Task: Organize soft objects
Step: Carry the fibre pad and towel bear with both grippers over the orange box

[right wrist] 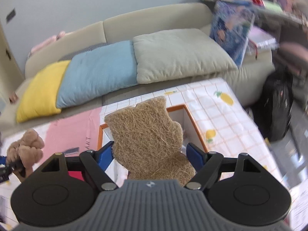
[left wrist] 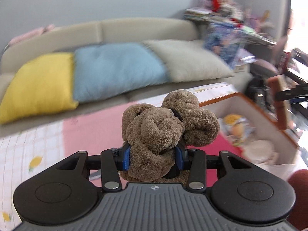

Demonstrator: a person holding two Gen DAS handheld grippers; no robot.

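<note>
Clamped in my left hand-held gripper (left wrist: pixel 153 155) is a brown plush toy (left wrist: pixel 163 123); my right hand-held gripper (right wrist: pixel 150 154) pinches a fibrous loofah pad (right wrist: pixel 148 136) above the box (right wrist: pixel 189 121).

Brown plush toy (left wrist: pixel 163 127), tan fibre pad (right wrist: pixel 148 134), yellow cushion (left wrist: pixel 38 84), blue cushion (left wrist: pixel 117 69).

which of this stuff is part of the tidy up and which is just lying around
Job:
- brown plush towel knot, clamped in left gripper
- loofah pad, in right gripper
- orange-rimmed box

Lying about:
- yellow cushion
- blue cushion
- grey cushion
- sofa
</note>
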